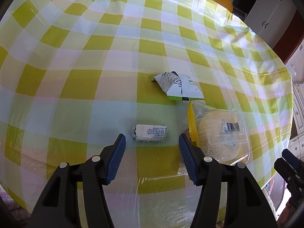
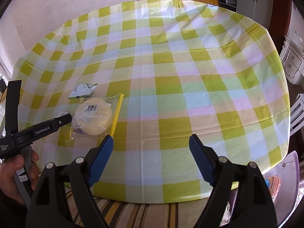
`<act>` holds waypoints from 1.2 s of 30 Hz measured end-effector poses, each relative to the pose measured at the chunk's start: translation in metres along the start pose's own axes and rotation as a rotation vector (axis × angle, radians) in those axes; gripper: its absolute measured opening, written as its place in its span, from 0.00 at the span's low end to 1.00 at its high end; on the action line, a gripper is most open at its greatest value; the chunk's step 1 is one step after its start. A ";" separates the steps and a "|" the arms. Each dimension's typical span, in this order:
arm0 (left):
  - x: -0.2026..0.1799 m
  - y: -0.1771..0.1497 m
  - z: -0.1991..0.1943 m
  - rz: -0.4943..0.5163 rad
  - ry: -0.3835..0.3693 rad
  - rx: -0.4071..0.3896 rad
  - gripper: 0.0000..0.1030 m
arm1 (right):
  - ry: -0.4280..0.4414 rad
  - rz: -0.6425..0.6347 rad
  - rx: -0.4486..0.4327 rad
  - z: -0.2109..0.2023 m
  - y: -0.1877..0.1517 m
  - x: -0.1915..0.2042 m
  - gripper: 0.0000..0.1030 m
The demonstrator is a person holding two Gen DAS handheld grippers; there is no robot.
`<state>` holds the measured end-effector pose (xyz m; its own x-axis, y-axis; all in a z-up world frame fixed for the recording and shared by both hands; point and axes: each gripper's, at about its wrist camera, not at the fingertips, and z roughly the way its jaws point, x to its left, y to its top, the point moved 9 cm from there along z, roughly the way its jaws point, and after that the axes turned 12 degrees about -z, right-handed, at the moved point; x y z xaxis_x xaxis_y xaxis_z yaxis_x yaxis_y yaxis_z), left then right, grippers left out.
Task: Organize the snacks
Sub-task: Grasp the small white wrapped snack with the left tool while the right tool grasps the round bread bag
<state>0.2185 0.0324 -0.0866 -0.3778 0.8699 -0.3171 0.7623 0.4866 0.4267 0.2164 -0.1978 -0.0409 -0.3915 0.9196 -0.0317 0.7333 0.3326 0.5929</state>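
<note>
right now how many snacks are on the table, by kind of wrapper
Green and white foil packet: 1
Small white wrapped roll: 1
Clear bag with a yellow strip, holding a round yellow cake: 1
Total: 3

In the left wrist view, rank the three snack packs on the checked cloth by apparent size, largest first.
1. Clear bag with the round yellow cake
2. Green-and-white packet
3. Small white wrapped roll

The packet lies farther from the camera than the roll, so that gap may really be wider than it looks.
</note>
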 end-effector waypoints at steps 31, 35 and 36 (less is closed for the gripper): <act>0.039 0.016 -0.026 -0.125 0.025 -0.169 0.32 | 0.060 -0.025 0.055 0.075 0.047 0.097 0.90; 0.039 0.015 -0.025 -0.124 0.022 -0.163 0.33 | 0.031 -0.040 0.068 0.085 0.045 0.095 0.90; 0.038 0.015 -0.025 -0.122 0.021 -0.164 0.33 | 0.029 -0.046 0.074 0.087 0.044 0.095 0.90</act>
<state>0.2026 0.0751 -0.0711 -0.4744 0.8045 -0.3575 0.6154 0.5934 0.5188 0.2596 -0.0775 -0.0884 -0.4406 0.8970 -0.0339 0.7531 0.3900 0.5299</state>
